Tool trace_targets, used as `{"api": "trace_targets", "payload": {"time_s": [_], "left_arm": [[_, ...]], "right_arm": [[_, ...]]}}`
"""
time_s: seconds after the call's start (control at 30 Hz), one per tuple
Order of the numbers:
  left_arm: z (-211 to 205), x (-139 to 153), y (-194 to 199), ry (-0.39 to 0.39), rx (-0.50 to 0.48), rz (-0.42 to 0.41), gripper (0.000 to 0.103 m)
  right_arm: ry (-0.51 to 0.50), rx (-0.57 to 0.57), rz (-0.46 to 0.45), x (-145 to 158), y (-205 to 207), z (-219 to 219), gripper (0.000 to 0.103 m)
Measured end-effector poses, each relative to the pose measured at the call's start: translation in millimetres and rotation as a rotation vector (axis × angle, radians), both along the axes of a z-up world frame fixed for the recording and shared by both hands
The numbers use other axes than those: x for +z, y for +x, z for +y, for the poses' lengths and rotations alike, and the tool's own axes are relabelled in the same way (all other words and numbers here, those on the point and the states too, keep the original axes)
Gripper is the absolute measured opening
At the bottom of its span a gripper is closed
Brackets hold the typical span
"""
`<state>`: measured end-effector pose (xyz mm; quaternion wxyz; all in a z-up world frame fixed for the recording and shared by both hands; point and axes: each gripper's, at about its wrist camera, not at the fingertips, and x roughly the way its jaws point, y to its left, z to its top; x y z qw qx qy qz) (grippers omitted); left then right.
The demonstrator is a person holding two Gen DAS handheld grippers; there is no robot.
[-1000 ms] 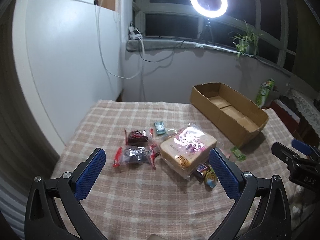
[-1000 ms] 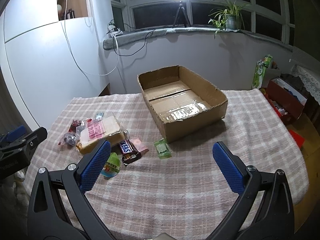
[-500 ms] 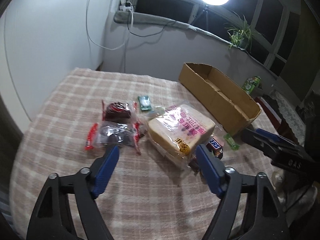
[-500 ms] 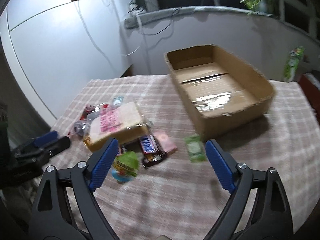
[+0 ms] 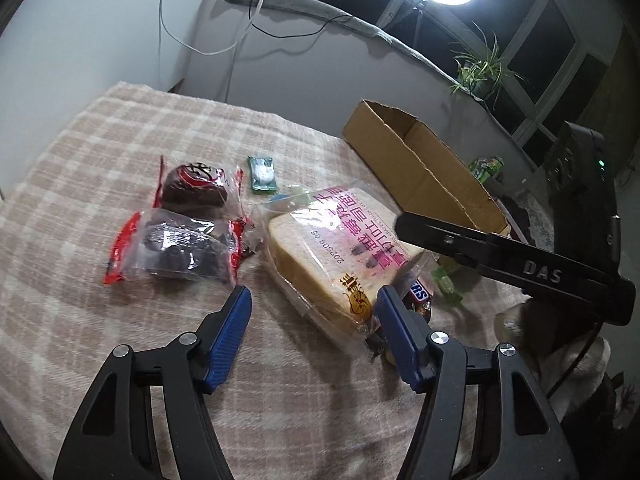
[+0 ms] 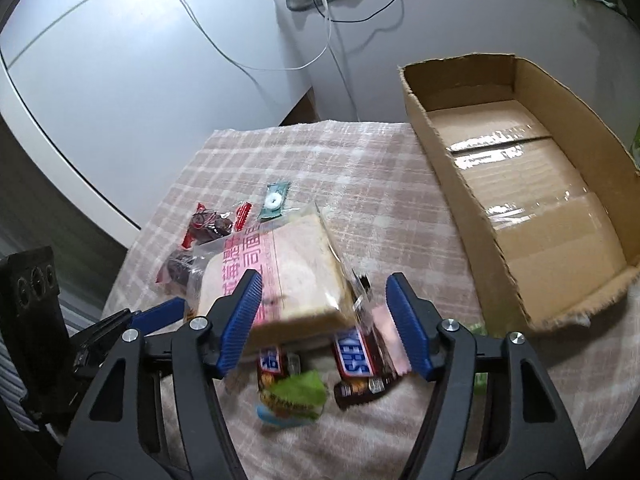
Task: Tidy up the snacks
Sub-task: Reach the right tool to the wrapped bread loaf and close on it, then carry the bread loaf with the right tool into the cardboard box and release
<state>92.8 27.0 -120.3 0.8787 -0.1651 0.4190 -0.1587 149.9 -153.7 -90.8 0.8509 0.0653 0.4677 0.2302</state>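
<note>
Left wrist view: my left tongs (image 5: 314, 322) hang low over the checked table (image 5: 80, 152), jaws closing, nothing pinched yet. The bagged bread loaf (image 5: 340, 248) sits just ahead, its near corner beside the right-hand pad, so I read this as sizing the gap to the loaf's width before I commit.

Right wrist view: my right tongs (image 6: 324, 320) are also closing with nothing gripped. The bread loaf (image 6: 280, 280) lies ahead between the pads, not pressed. Two chocolate bars (image 6: 354, 354) and a small green-topped snack (image 6: 294, 398) lie under and just in front of the tips. Both tongs come at the loaf from opposite sides, probably a two-handed lift, since the bag is wide and soft.

The loaf is pale sliced bread in a clear crinkly bag with pink print, and it rests partly on the bars. Two red-edged packs of dark cake (image 5: 188, 216) and a small green candy (image 5: 262, 174) lie beside it on the far side. The cardboard box (image 6: 520, 184) stands open and empty, near the pile, the likely drop spot. Nothing is sorted yet, by my judgement.
</note>
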Motion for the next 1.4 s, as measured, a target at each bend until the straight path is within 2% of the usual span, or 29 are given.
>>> {"api": "trace_targets", "payload": {"time_s": [0.17, 0.37, 0.5, 0.67, 0.77, 1.1, 1.4], "left_arm": [[-2, -1, 3, -0.017, -0.012, 0.006, 0.063], [-7, -6, 9, -0.042, -0.034, 0.018, 0.06], [-7, -5, 9, -0.031, -0.027, 0.013, 0.06], [-10, 3, 5, 0.024, -0.028, -0.023, 0.06], [-12, 8, 3, 0.05, -0.028, -0.043, 0.06], [-25, 33, 4, 0.06, -0.058, -0.112, 0.06], [-65, 53, 23, 0.042, -0.133, -0.178, 0.06]], "right_arm": [[-0.01, 0.028, 0.047, -7, 11, 11, 0.068], [0.029, 0.049, 0.096, -12, 19, 14, 0.068], [0.042, 0.07, 0.113, -14, 19, 19, 0.066], [0.066, 0.078, 0.134, -15, 16, 18, 0.061], [0.072, 0.08, 0.125, -12, 14, 18, 0.059], [0.103, 0.054, 0.062, 16, 3, 2, 0.059], [0.104, -0.016, 0.0, 43, 3, -48, 0.059]]}}
